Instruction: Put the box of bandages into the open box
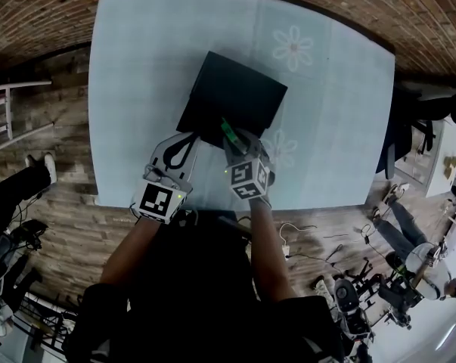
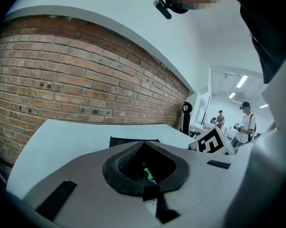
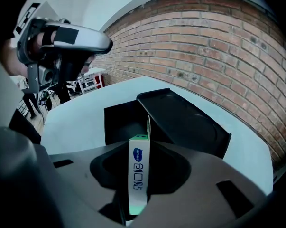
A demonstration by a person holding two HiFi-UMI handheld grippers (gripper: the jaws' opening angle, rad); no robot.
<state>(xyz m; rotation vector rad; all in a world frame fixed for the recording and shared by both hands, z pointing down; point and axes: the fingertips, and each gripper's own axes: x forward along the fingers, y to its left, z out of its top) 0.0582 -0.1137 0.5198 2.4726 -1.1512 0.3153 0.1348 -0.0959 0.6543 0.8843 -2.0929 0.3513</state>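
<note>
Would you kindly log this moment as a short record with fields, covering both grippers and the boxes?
Surface: table under a pale blue flowered cloth
Open box: black, lid raised, just ahead of both grippers
Bandage box: upright, clamped in the right gripper, near the open box's near edge
Left gripper: jaws together, holding nothing
Placement: not yet done

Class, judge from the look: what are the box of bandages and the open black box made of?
Box of bandages: probably thin printed card, white and slightly glossy; its top flap stands as a thin creased sheet. Open box: matt black, stiff board or plastic; flat rigid walls, dull reflections on the lid.
</note>
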